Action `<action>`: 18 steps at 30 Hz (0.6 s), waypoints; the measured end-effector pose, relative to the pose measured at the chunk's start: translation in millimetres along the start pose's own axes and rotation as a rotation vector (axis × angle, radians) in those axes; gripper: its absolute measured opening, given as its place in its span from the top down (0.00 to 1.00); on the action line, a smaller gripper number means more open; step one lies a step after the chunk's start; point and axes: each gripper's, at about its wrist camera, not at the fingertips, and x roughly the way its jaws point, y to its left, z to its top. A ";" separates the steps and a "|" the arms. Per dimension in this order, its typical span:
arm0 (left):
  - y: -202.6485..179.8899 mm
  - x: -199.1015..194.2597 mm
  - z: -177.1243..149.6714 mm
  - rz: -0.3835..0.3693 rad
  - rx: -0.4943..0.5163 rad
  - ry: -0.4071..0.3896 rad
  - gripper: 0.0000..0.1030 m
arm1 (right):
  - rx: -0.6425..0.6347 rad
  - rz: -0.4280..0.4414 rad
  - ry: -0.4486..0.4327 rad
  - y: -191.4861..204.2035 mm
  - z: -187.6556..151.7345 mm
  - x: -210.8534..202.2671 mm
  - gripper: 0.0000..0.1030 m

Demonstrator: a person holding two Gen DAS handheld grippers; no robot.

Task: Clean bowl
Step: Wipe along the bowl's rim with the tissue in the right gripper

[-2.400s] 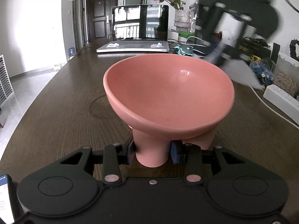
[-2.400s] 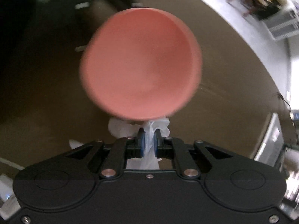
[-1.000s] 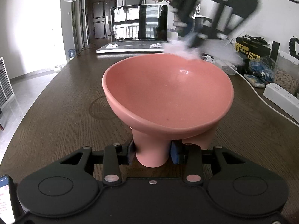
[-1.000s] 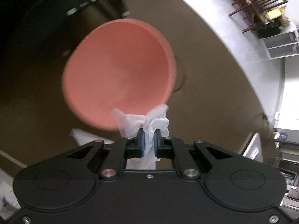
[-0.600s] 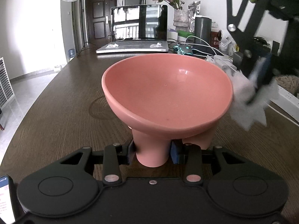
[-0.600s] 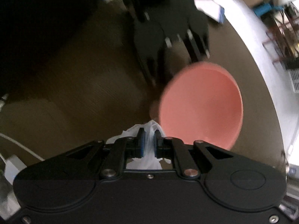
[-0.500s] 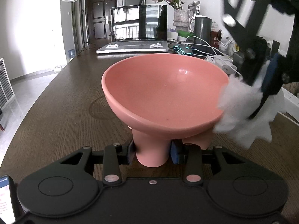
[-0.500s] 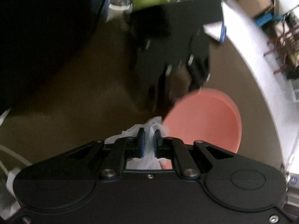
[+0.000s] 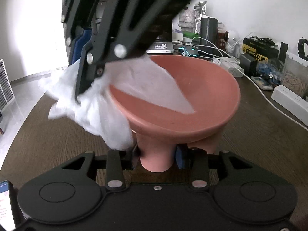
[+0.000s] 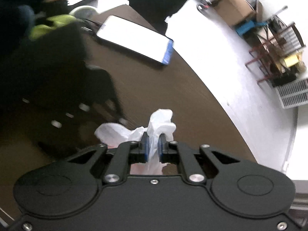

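Left wrist view: left gripper [image 9: 156, 158] clamped on bowl [image 9: 192, 98] foot, right gripper [image 10: 153, 146] pinching tissue [image 10: 159, 123]

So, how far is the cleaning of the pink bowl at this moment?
Done: the left gripper is shut on a foot of the pink bowl, steadying it on the table, and the right gripper is shut on the white tissue. In hand: the tissue drapes over the bowl's left rim and inner wall, mid-wipe. Left: the bare right side of the inside; whether it is clean I cannot tell.
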 end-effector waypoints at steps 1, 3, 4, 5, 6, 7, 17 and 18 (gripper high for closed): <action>0.1 -0.1 -0.2 0.000 -0.001 0.000 0.63 | 0.012 -0.005 0.013 -4.4 -4.2 0.6 0.91; 1.2 0.4 -0.6 -0.002 -0.002 0.000 0.63 | 0.040 -0.021 0.047 -13.1 -17.1 2.9 0.91; 2.0 0.8 -1.0 -0.003 -0.004 0.000 0.63 | 0.052 -0.024 0.060 -14.2 -23.0 1.3 0.91; 5.0 3.4 -0.1 -0.004 -0.005 0.000 0.63 | 0.076 -0.027 0.084 -17.3 -33.4 1.6 0.91; 6.6 4.2 0.5 -0.006 -0.008 0.000 0.63 | 0.097 -0.028 0.104 -18.8 -43.4 1.1 0.91; 8.0 4.9 1.5 -0.007 -0.009 0.000 0.63 | 0.114 -0.025 0.120 -19.3 -52.3 0.3 0.91; 7.4 6.1 1.8 -0.010 -0.011 0.000 0.63 | 0.195 0.001 0.217 14.5 -101.7 -13.3 0.91; 7.8 5.7 1.6 -0.010 -0.011 0.000 0.63 | 0.193 0.010 0.220 19.9 -103.1 -15.6 0.91</action>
